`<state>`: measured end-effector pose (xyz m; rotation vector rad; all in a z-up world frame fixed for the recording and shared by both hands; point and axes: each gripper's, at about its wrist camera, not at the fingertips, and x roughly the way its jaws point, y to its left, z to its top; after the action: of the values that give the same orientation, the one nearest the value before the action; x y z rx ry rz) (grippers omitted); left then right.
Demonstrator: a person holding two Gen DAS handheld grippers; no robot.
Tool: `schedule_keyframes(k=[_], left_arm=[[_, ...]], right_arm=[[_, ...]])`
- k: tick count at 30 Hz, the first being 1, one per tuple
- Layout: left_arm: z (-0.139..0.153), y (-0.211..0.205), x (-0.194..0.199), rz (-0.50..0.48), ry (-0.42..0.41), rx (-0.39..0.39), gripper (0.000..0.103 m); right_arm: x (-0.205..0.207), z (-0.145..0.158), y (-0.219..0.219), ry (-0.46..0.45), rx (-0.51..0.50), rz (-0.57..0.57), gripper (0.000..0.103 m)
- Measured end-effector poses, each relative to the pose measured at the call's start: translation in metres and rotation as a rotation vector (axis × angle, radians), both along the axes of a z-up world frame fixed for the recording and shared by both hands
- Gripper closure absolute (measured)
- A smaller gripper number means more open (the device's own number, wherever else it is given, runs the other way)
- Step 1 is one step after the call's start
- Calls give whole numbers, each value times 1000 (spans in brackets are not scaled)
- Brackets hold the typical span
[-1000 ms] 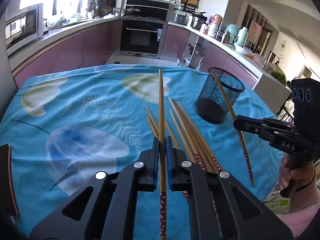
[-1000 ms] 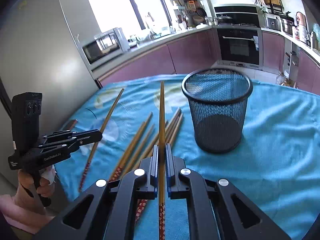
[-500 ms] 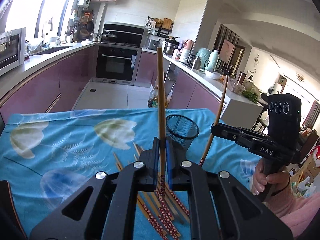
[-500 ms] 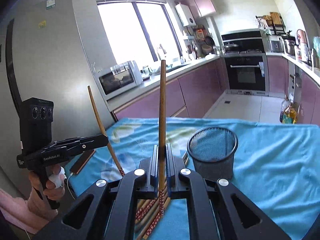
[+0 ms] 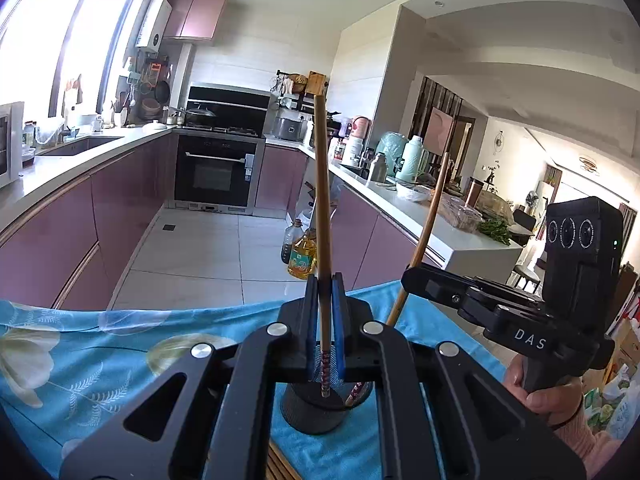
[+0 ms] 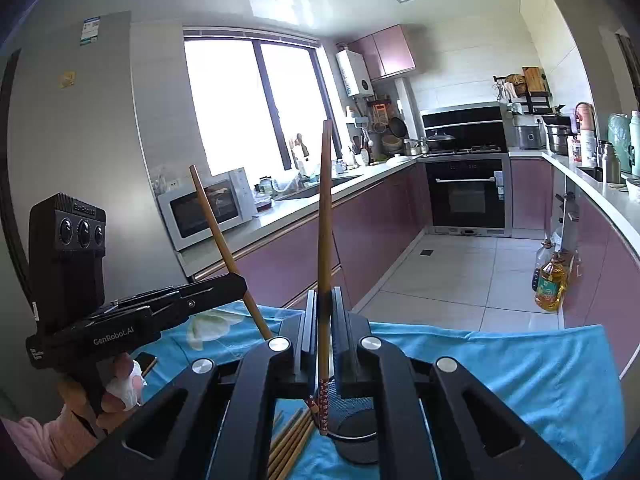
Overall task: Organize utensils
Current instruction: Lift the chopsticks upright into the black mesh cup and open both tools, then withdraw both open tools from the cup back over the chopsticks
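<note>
Left wrist view shows each gripper point(image 5: 324, 320) pinching one upright chopstick point(image 5: 322, 200) over the cup point(image 5: 314, 412); lower slowly, keep both tips inside the rim, then let go.

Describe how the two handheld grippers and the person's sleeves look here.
Both are matte black plastic pistol-grip tools with silver pivot screws and a boxy three-lens camera block. The left gripper reads "GenRobot.AI"; its fingers carry blue pads. The right gripper reads "DAS". Pink sleeves cover both wrists.
</note>
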<state>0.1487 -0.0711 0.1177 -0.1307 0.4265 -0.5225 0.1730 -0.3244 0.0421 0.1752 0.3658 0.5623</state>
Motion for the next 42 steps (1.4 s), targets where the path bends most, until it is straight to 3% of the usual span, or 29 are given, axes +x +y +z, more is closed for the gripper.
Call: schedule_keyframes(k=[5,13,18,22,25,29,36,42], left_arm=[[-27,-21,28,-17,72,41,95],[-85,-39,60,-40,192,138,95],[-103,-38,63,-32,210,162,95],[-105,-35,63,-10,202,169,75],[-103,-26,57,9,187,153,74],[-96,-9,36,60,135,154,66],[-91,33,-10,137,84,149,53],[-129,62,-35,180,173,226,51]], right_arm=[[21,-18,5,48,-45,-22,98],[52,-66,22,219,-117,19,97],[60,-79,26,276,-127,3,95],[60,-79,24,285,-113,-18,90],[52,-75,25,257,-114,-28,75],[36,-68,23,222,-105,-26,72],[-17,-58,30,136,-100,67,55],[-39,-95,53,230,-143,150,55]])
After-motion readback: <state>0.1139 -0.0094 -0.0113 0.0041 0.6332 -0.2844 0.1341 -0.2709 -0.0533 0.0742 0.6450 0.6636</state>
